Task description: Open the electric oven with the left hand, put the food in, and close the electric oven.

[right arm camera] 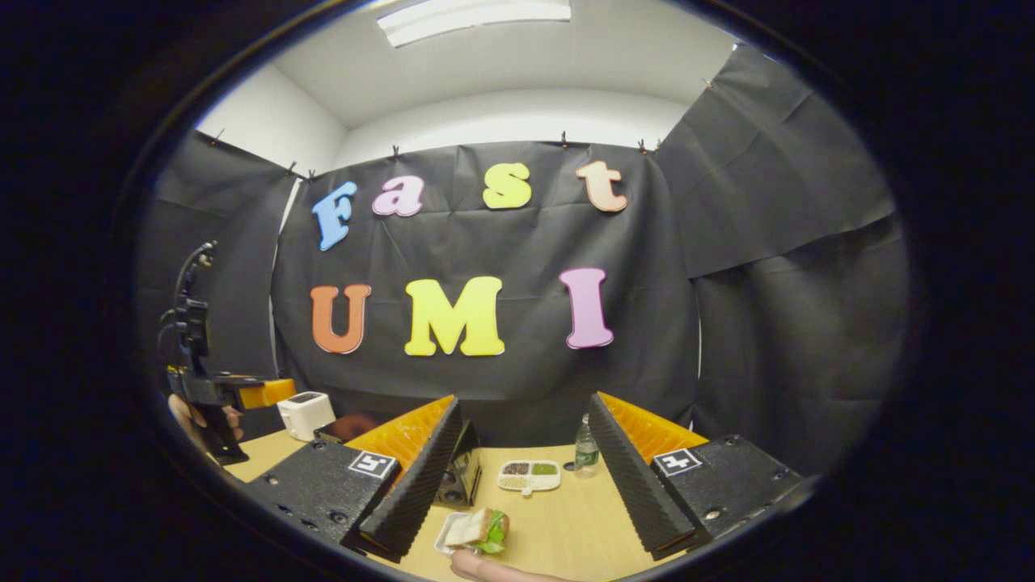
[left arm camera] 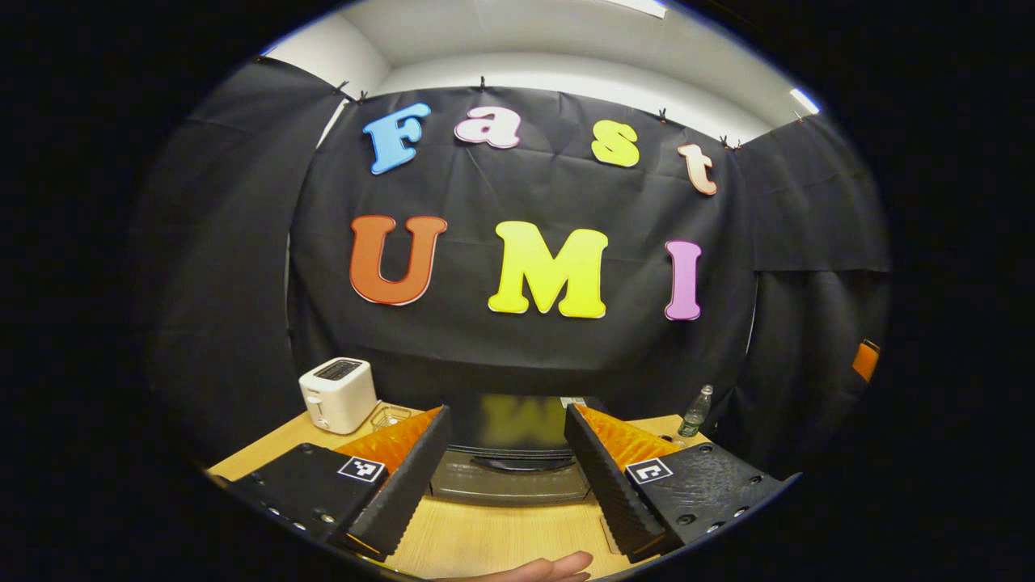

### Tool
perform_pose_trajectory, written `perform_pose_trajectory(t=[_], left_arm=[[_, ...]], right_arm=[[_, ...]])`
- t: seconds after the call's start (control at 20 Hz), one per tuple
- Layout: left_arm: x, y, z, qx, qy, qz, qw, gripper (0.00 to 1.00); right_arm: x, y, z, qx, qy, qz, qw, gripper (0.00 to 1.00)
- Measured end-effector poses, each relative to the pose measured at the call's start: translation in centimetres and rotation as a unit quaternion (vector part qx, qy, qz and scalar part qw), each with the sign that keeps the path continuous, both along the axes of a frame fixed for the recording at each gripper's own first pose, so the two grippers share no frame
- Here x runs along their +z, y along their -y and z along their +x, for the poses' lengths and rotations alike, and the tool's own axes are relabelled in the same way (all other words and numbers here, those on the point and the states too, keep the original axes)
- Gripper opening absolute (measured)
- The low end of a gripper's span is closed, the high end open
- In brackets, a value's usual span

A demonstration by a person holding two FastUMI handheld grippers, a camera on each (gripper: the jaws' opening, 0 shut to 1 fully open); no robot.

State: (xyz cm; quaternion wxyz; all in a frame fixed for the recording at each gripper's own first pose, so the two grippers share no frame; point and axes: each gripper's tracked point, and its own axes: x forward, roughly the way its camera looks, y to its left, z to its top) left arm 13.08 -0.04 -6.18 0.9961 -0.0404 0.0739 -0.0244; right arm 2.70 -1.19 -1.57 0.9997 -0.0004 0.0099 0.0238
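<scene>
Two claws are held open and empty above the worktop (left arm camera: 493, 537). Between the fingers of the left claw (left arm camera: 507, 469), straight at twelve o'clock, the electric oven (left arm camera: 509, 469) is seen, its door shut and its long axis crosswise. Under the right claw (right arm camera: 525, 477), at six o'clock, the food (right arm camera: 479, 529) is seen on a small tray. The left claw is judged nearer to the door.

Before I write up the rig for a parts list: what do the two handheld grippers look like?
Each gripper has two long ridged jaws on blocky black bases with screw holes. Each base carries a small square black-and-white marker. That holds for the left gripper and the right gripper. From the right gripper view, the left gripper's body is black with an upright stalk and a cable on top.
</scene>
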Motion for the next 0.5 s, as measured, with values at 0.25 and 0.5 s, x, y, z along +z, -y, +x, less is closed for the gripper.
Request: perform_pose_trajectory(t=[0.25,0.5], left_arm=[[-5.0,0.0,6.7,0.008,-0.051,0.008,0.999,0.93],[-10.7,0.8,10.0,0.001,-0.108,0.039,0.993,0.93]], right_arm=[[-0.4,1.2,0.2,-0.003,-0.007,-0.001,1.0,0.94],[-0.5,3.2,0.0,-0.018,0.0,-0.013,1.0,0.94]])
